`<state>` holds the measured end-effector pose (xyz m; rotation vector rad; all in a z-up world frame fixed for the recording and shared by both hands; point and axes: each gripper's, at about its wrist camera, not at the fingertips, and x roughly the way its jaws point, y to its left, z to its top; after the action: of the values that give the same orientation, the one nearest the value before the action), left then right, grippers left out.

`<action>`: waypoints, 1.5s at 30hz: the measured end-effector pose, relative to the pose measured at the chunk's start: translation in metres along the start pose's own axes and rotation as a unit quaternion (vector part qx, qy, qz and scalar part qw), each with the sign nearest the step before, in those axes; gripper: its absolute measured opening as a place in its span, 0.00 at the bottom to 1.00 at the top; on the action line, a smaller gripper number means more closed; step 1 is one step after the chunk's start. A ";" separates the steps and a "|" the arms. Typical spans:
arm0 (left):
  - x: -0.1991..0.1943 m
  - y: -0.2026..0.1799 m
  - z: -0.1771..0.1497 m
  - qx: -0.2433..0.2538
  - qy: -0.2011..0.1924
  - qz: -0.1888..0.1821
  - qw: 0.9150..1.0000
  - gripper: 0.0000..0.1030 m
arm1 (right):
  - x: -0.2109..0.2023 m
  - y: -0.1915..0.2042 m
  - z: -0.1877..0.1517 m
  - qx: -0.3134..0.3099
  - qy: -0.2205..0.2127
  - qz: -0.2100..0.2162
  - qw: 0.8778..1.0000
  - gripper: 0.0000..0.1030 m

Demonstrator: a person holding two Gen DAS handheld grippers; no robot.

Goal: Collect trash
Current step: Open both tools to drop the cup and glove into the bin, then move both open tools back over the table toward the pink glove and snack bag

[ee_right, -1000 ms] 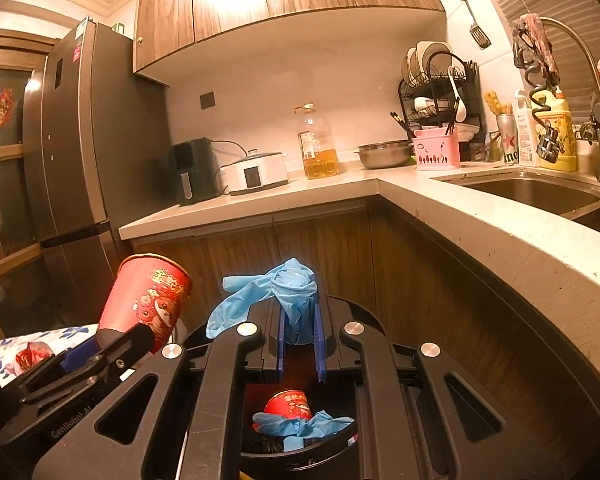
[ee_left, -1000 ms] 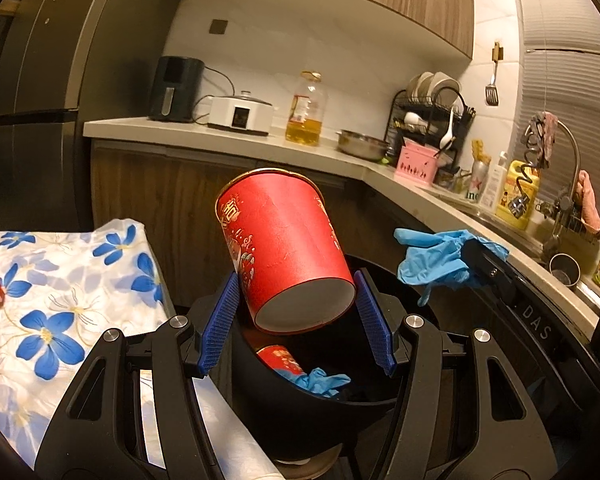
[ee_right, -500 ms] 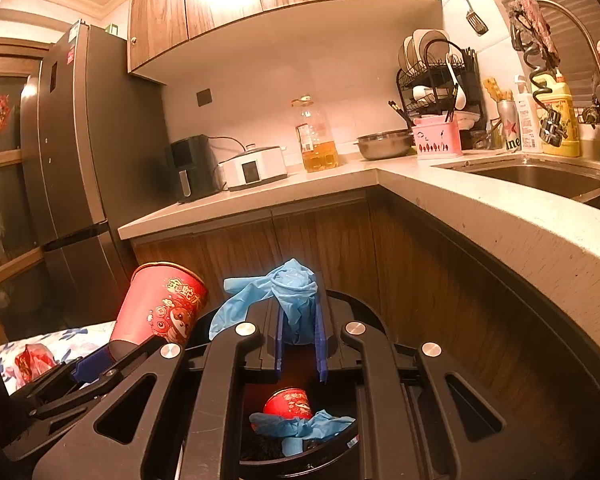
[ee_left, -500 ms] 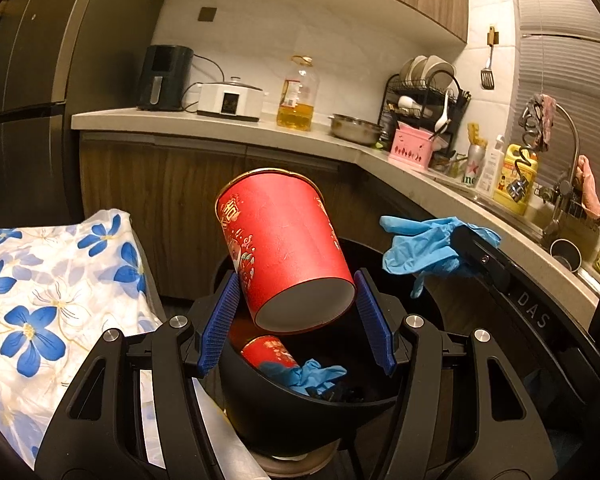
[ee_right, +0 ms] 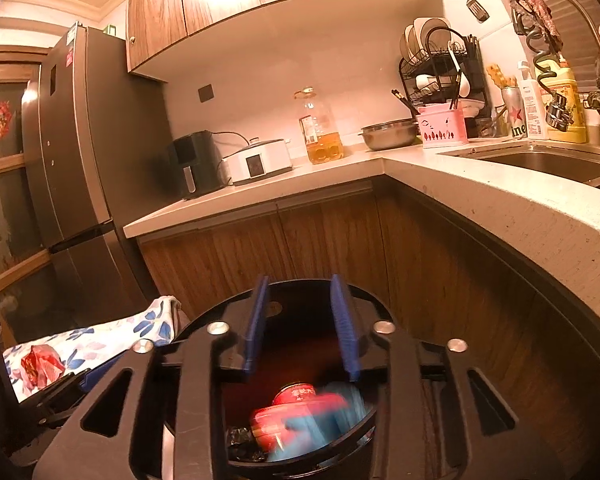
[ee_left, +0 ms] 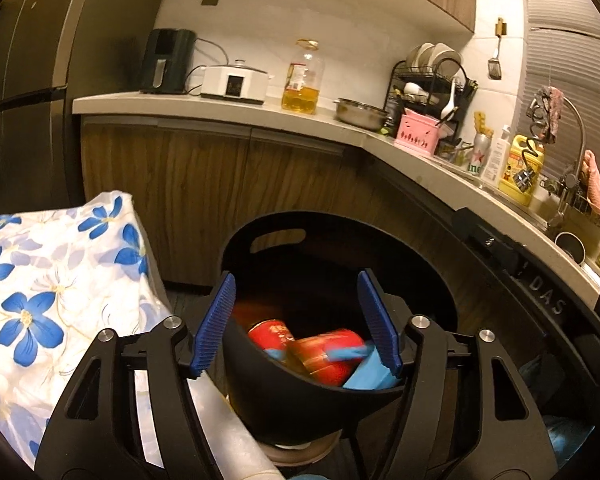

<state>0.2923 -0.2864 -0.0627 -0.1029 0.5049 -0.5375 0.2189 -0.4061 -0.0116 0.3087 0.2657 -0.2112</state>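
Note:
A black round bin [ee_left: 284, 396] stands on the floor right below both grippers; it also shows in the right wrist view [ee_right: 300, 456]. Inside lie a red paper cup [ee_left: 328, 354], a red can [ee_left: 269, 335] and blue gloves [ee_left: 366, 374], blurred by motion. In the right wrist view the cup [ee_right: 288, 420], the can [ee_right: 296, 394] and a blue glove [ee_right: 340, 404] lie in the bin. My left gripper [ee_left: 298, 320] is open and empty above the bin. My right gripper [ee_right: 302, 326] is open and empty above it too.
A table with a blue-flowered cloth [ee_left: 40, 292] is at the left, with a red crumpled wrapper [ee_right: 40, 366] on it. Wooden cabinets and an L-shaped counter [ee_left: 260, 112] run behind and to the right. A sink [ee_right: 540, 164] is at the right.
Both grippers opened. The red cup fell from the left gripper and the blue glove fell from the right gripper into the bin.

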 end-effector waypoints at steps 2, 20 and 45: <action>-0.003 0.005 0.000 -0.010 0.001 0.005 1.000 0.70 | -0.001 -0.001 0.000 0.002 -0.001 -0.001 1.000 0.49; -0.083 0.063 -0.018 -0.036 -0.032 0.125 0.991 0.90 | -0.030 0.035 -0.012 -0.004 0.022 0.031 0.999 0.79; -0.223 0.193 -0.033 -0.091 -0.081 0.286 0.950 0.91 | -0.050 0.221 -0.050 -0.086 0.057 0.187 0.977 0.79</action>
<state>0.2006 -0.0052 -0.0378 -0.1674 0.3968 0.0879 0.2144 -0.1763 0.0170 0.1948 0.3325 0.2010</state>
